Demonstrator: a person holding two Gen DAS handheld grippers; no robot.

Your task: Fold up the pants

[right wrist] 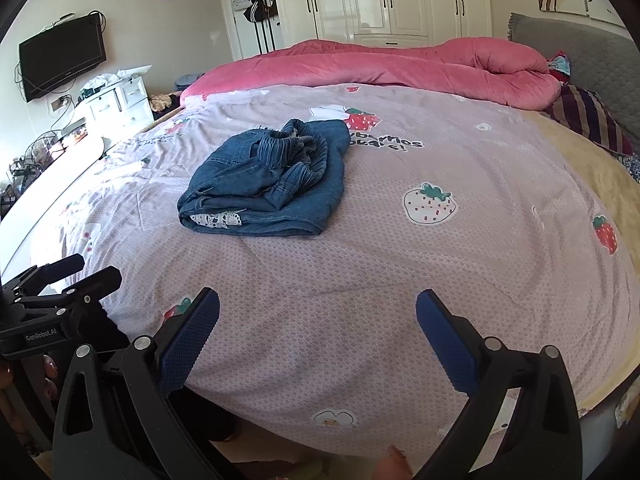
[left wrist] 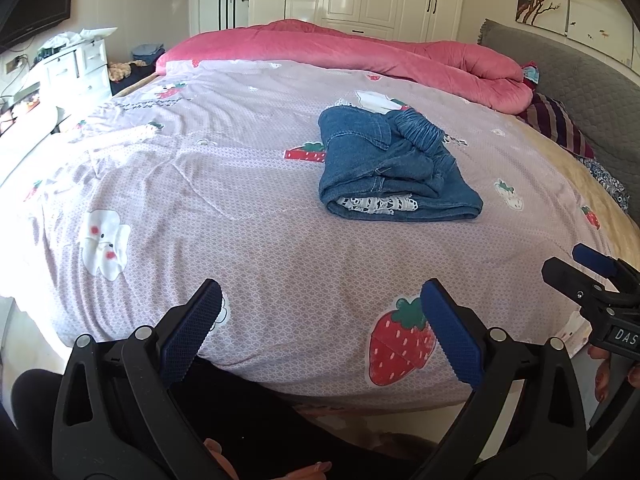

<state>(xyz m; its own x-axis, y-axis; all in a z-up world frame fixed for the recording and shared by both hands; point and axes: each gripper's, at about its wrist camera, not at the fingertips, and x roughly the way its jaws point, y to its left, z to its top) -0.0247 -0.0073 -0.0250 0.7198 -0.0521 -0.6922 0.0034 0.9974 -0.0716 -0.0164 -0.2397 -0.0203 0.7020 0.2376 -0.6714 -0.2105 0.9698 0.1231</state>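
Both sets of fingers are spread wide and hold nothing. In the left wrist view the left gripper (left wrist: pixel 322 328) fills the bottom of the frame, its blue pads (left wrist: pixel 192 332) hovering over the near edge of the bed, above a big printed strawberry (left wrist: pixel 400 344). The right gripper (right wrist: pixel 318 336) sits the same way along the bottom of its own view, also empty, and its black tips can be seen at the right edge of the left view. Neither gripper touches any cloth.

Further out, the pants (left wrist: pixel 394 166) lie in the centre right of the left view and in the centre left of the right view, well apart from both grippers. They rest on the lilac bedsheet (left wrist: pixel 260 240) as a compact denim bundle, folded over on itself, with the gathered waistband bunched on top and a strip of white lace showing at the near edge. A pink quilt (right wrist: pixel 380 68) lies along the top of the frame.

Judging by this, the folding looks finished or almost so; at most the lumpy waistband could be smoothed.
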